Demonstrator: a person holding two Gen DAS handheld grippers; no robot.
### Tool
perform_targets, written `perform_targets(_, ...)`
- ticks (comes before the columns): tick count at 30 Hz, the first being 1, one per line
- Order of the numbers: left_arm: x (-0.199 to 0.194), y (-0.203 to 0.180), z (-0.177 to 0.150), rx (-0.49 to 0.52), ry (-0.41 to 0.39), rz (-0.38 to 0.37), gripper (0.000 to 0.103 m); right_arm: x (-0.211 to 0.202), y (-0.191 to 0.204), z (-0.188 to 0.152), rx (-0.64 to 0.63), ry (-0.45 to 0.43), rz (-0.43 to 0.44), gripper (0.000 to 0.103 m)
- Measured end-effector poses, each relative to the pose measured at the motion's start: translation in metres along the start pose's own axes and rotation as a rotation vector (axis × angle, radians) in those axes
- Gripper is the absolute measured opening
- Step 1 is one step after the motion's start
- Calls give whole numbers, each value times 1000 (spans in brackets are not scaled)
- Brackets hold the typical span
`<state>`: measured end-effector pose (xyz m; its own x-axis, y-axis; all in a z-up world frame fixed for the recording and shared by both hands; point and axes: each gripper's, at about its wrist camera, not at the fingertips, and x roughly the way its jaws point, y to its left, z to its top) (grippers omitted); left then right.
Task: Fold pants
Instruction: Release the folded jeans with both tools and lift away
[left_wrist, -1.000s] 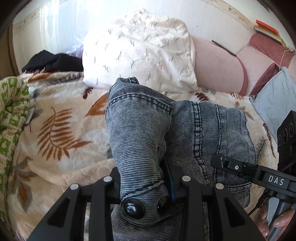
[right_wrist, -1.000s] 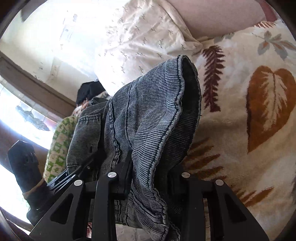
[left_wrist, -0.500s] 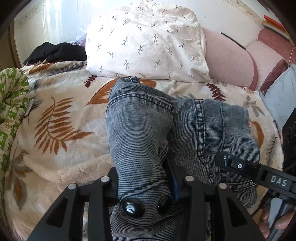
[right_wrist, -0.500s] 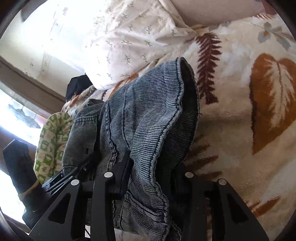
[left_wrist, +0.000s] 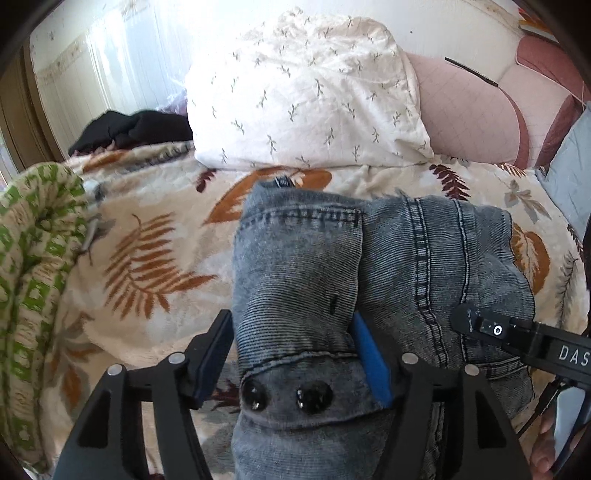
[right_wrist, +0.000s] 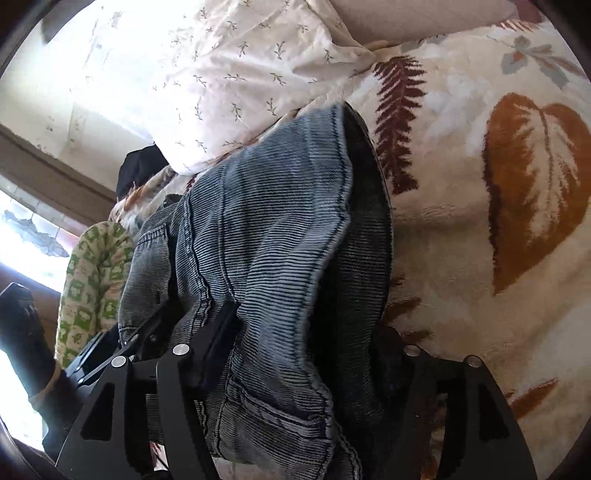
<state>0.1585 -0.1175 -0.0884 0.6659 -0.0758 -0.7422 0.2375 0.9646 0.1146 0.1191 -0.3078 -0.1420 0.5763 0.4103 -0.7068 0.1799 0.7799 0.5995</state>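
The grey-blue denim pants (left_wrist: 406, 266) lie folded on a cream blanket with leaf prints (left_wrist: 147, 266). In the left wrist view my left gripper (left_wrist: 291, 354) has opened: its fingers stand apart on either side of the waistband with its two dark buttons, a gap showing on the left side. My right gripper (right_wrist: 306, 354) has its fingers spread wide around a thick bundle of the pants (right_wrist: 266, 229); the denim fills the space between them. The right gripper's black finger (left_wrist: 517, 336) shows at the right of the left wrist view.
A white pillow with small leaf sprigs (left_wrist: 306, 96) and pink cushions (left_wrist: 465, 114) lie behind the pants. A green-patterned cloth (left_wrist: 33, 266) is at the left, dark clothing (left_wrist: 133, 129) at the back left. A grey cushion (left_wrist: 572, 166) is at the right.
The left gripper's fingers have spread apart and let go of the waistband. Both grippers have lowered the pants toward the blanket and moved closer to the pillow.
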Motion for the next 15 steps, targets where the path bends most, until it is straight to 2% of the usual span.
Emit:
perform_targets(3, -18, 0, 1, 16, -47, 30, 71, -8, 7, 0, -25, -12, -14, 64)
perform_targets(7, -50, 4, 4, 21, -123, 58, 79, -25, 21, 0, -81, -45, -60, 67)
perform_targets(15, -111, 17, 5, 9, -214, 82, 90, -75, 55, -14, -210, -172, -133, 69)
